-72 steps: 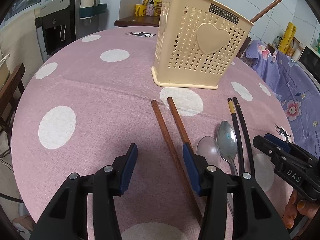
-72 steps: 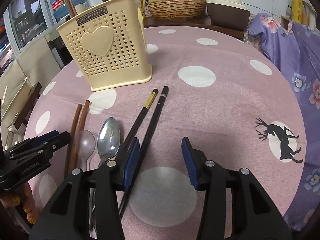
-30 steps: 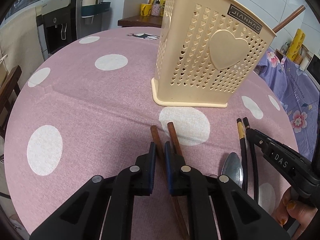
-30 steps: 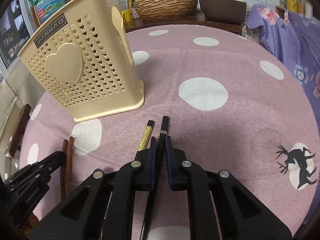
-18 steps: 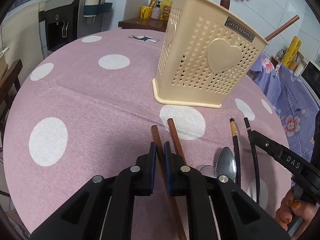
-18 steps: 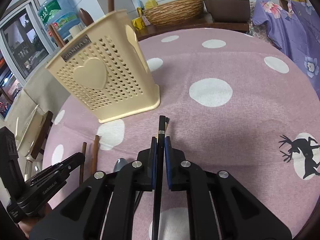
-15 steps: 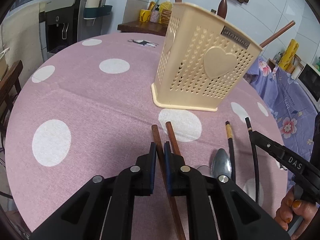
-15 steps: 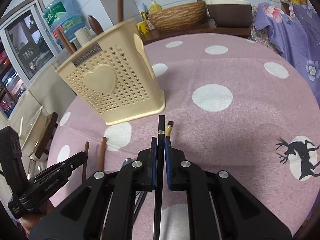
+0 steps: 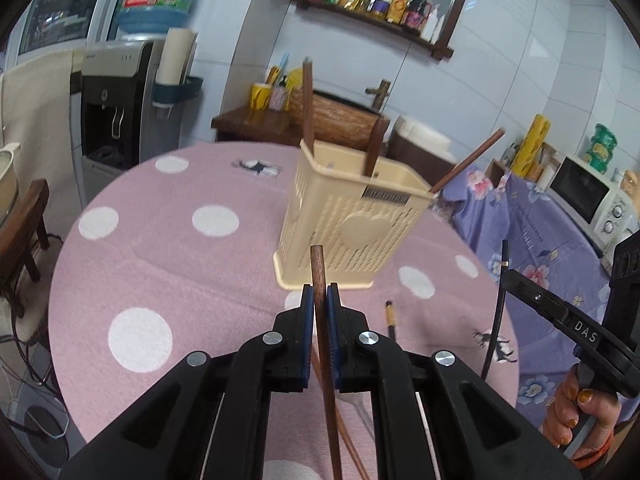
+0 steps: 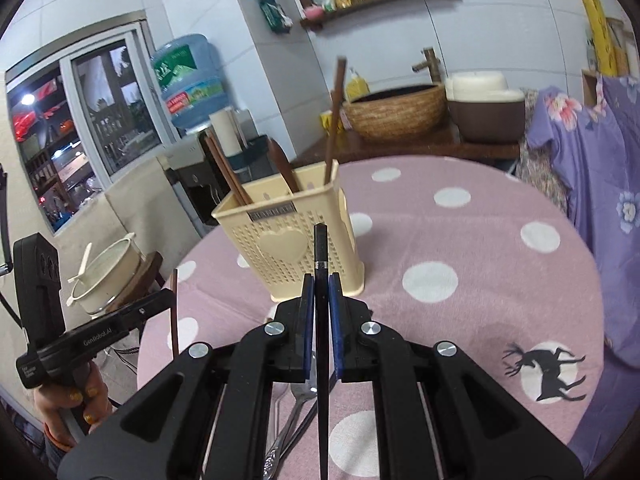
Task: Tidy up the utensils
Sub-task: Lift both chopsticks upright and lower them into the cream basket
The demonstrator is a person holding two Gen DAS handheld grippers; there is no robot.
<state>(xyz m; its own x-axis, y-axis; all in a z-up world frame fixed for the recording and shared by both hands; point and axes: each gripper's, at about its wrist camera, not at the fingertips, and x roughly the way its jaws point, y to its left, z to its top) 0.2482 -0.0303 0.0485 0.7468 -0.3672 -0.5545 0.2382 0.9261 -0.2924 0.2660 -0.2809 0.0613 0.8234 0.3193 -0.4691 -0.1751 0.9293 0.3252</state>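
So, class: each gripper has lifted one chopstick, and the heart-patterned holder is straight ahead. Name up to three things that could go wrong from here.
1. The left gripper clamps the brown wooden chopstick near its front end, so the long rear part could swing or slip.
2. The right gripper holds the black chopstick the same way.
3. The cream perforated plastic holder already has utensils leaning in it; both sticks arriving together could collide or nudge it.

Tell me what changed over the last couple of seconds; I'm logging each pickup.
Both tools went from open above the table to shut and raised. The left tool closed on one brown wooden chopstick and lifted it; the right tool closed on one black chopstick and lifted it. Left lying on the tablecloth: the gold-banded black chopstick, the second brown one, the spoons. The cream holder stayed put.
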